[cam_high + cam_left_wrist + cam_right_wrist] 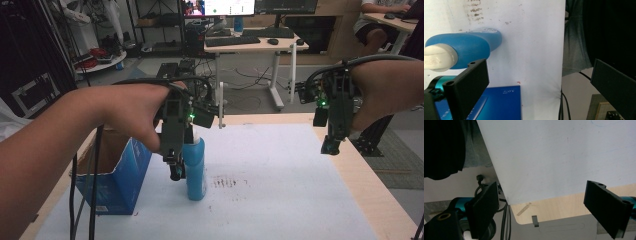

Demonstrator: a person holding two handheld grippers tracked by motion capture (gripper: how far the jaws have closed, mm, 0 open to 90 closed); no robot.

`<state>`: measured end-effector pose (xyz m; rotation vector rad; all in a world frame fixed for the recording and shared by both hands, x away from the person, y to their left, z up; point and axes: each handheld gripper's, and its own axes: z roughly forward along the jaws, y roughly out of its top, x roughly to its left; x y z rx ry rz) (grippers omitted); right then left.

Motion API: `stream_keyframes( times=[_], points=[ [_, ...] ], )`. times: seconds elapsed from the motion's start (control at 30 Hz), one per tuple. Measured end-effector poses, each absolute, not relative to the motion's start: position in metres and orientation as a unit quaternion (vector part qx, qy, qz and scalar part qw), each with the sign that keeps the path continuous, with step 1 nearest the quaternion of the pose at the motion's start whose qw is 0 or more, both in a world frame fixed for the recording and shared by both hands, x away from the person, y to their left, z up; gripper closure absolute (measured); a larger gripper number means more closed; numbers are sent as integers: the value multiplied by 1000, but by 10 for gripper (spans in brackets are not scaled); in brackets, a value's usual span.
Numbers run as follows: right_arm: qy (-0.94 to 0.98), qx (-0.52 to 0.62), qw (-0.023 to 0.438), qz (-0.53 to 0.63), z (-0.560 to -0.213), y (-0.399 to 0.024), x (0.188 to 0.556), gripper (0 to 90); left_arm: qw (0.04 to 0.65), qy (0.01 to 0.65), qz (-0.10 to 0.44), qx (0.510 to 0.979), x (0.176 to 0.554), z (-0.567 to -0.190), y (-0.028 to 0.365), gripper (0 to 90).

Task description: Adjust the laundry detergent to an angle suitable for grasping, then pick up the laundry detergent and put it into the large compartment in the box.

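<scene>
Jaws spread, left gripper [176, 167] | blue bottle [195, 170] upright | box [499, 105] print "5.0"

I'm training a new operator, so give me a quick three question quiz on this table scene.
1. True or false: the blue bottle stands upright on the white mat.
2. Which holds nothing between its open jaws: A the right gripper, B neither?
3. What sits left of the bottle in the high view?

Key: 1 true. 2 A. 3 the open blue box.
</scene>
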<state>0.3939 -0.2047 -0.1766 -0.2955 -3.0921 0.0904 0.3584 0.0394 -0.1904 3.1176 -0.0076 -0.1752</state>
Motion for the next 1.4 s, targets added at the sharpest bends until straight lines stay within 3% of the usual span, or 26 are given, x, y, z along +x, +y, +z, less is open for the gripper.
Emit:
stream_keyframes(
  times=[1.4],
  points=[
    [-995, -94, 21, 29, -185, -209, 392, 120, 5, 0, -56, 998, 360, -195, 31, 17]
  ],
)
